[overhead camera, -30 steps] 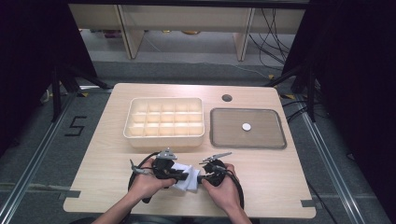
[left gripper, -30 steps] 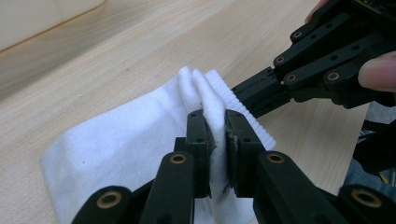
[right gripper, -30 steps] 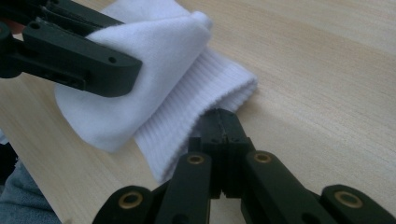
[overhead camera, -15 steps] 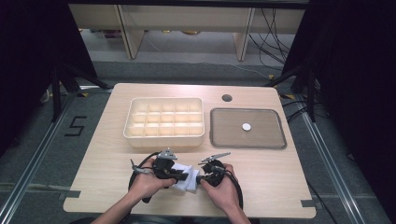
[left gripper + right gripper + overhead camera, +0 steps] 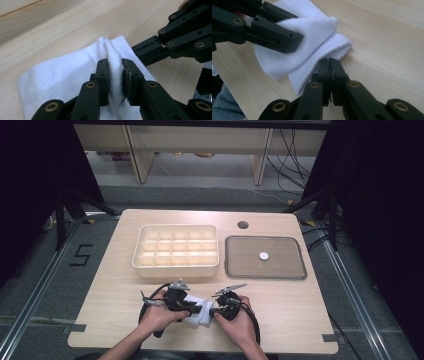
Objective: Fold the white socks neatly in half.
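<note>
A white sock (image 5: 201, 313) lies bunched on the wooden table (image 5: 300, 310) near its front edge, between the person's two hands. My left gripper (image 5: 115, 61) has a raised fold of the sock (image 5: 62, 75) between its jaws. These have just been opening, but the fold still fills the gap and touches both pads. My right gripper (image 5: 329, 60) is shut, its tips pinching the edge of the ribbed cuff (image 5: 322, 57). In the high view the left gripper (image 5: 192, 307) and the right gripper (image 5: 215, 311) point at each other across the sock.
A cream box (image 5: 175, 226) with several compartments stands behind the hands. To its right lies a grey tray (image 5: 285, 265) with a small white disc (image 5: 263, 255) on it. A round hole (image 5: 243, 225) sits in the table's back part.
</note>
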Action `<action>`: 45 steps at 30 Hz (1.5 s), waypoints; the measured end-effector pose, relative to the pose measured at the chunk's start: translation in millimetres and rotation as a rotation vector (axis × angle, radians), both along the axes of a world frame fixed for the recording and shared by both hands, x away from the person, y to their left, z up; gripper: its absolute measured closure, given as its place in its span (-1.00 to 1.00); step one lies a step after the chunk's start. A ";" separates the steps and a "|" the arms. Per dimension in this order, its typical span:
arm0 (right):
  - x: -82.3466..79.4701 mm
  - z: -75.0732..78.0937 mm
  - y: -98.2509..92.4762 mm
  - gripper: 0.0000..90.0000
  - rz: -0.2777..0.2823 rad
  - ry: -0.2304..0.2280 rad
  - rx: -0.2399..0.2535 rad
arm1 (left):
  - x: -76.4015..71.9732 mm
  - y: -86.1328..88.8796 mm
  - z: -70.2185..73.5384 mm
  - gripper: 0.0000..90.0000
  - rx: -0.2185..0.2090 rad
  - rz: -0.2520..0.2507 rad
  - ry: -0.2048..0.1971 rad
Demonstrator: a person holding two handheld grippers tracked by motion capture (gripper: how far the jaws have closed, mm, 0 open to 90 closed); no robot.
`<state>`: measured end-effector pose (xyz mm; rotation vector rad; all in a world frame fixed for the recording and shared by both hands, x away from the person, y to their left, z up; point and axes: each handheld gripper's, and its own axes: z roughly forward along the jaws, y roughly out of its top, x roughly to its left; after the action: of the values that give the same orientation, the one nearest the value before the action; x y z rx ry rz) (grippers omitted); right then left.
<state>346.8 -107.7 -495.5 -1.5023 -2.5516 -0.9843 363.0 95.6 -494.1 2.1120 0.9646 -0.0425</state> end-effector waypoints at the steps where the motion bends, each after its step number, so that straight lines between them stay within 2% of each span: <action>1: 0.1 0.0 -0.1 0.96 0.010 -0.014 0.003 | 0.3 0.2 0.2 0.66 -0.001 -0.003 0.006; 3: 0.5 0.7 -0.5 0.95 0.013 0.001 0.001 | 0.1 -0.4 0.6 0.64 -0.003 0.001 0.008; 5: 0.5 1.0 -0.8 0.95 0.013 -0.018 0.001 | 0.1 -0.9 0.4 0.60 -0.007 0.004 0.018; 7: 0.2 2.1 -1.3 0.93 0.018 -0.008 -0.002 | -0.2 -1.5 0.6 0.53 0.001 0.007 0.028; 10: -2.0 3.2 -2.1 0.91 0.005 -0.012 0.007 | 0.3 -1.2 3.0 0.41 -0.029 0.012 0.034; 11: -1.8 2.8 -3.0 0.90 0.015 -0.033 0.011 | 0.3 -0.8 5.0 0.37 -0.036 0.016 0.031; 15: -4.2 5.8 -6.9 0.89 0.022 -0.018 0.023 | 0.3 4.2 17.2 0.29 -0.082 0.028 0.027; 16: -5.0 6.5 -7.7 0.88 0.004 -0.029 0.023 | 0.5 6.7 20.4 0.29 -0.093 0.029 0.028; 17: -6.1 7.9 -8.7 0.87 -0.002 -0.020 0.032 | -0.4 8.9 23.0 0.30 -0.100 0.044 0.022; 19: -6.7 11.1 -13.1 0.86 0.013 -0.026 0.042 | -2.0 14.1 24.9 0.37 -0.117 0.052 0.023; 21: -8.6 15.1 -16.4 0.86 -0.010 -0.012 0.037 | -3.8 18.7 23.8 0.47 -0.138 0.057 0.056; 22: -8.3 15.8 -18.7 0.86 0.005 -0.037 0.044 | -4.5 19.8 22.7 0.53 -0.144 0.062 0.072; 23: -8.8 16.8 -20.0 0.86 -0.003 -0.040 0.047 | -4.8 20.3 21.5 0.61 -0.137 0.060 0.089; 24: -9.1 17.8 -21.3 0.86 -0.021 -0.023 0.025 | -4.5 20.1 19.8 0.68 -0.123 0.059 0.095; 26: -9.2 17.7 -23.2 0.86 -0.025 -0.023 0.030 | -3.4 17.7 16.3 0.79 -0.100 0.050 0.107; 29: -10.6 17.1 -24.8 0.86 -0.031 -0.018 0.034 | -1.1 14.2 12.6 0.87 -0.063 0.057 0.095; 30: -10.2 16.6 -25.6 0.86 -0.047 -0.021 0.017 | -0.5 12.9 11.6 0.88 -0.062 0.058 0.093; 31: -10.1 16.6 -26.7 0.86 -0.044 -0.021 0.019 | 0.0 12.3 11.5 0.89 -0.063 0.053 0.107; 33: -9.6 16.8 -27.1 0.86 -0.055 -0.021 0.020 | 0.0 10.8 12.0 0.90 -0.069 0.044 0.106; 35: -8.8 17.4 -28.3 0.86 -0.048 -0.024 0.020 | -0.7 12.6 17.0 0.90 -0.103 0.027 0.115; 36: -8.5 17.5 -28.4 0.86 -0.050 -0.026 0.019 | -0.7 14.6 21.3 0.90 -0.119 0.034 0.105; 39: -8.5 17.3 -28.4 0.86 -0.050 -0.026 0.018 | 2.8 24.2 30.5 0.93 -0.094 0.068 0.052; 41: -8.4 16.9 -27.7 0.86 -0.051 -0.028 0.017 | 5.5 26.9 27.3 0.94 -0.074 0.086 0.063; 43: -8.5 16.8 -26.4 0.86 -0.054 -0.024 0.016 | 6.3 26.4 21.2 0.94 -0.072 0.071 0.089; 45: -7.9 15.6 -26.4 0.86 -0.050 -0.030 0.009 | 5.2 23.3 18.0 0.94 -0.073 0.064 0.099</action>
<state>338.9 -134.1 -479.9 -1.5682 -2.5378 -1.0311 368.2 118.9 -476.1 2.0269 1.0728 -0.1493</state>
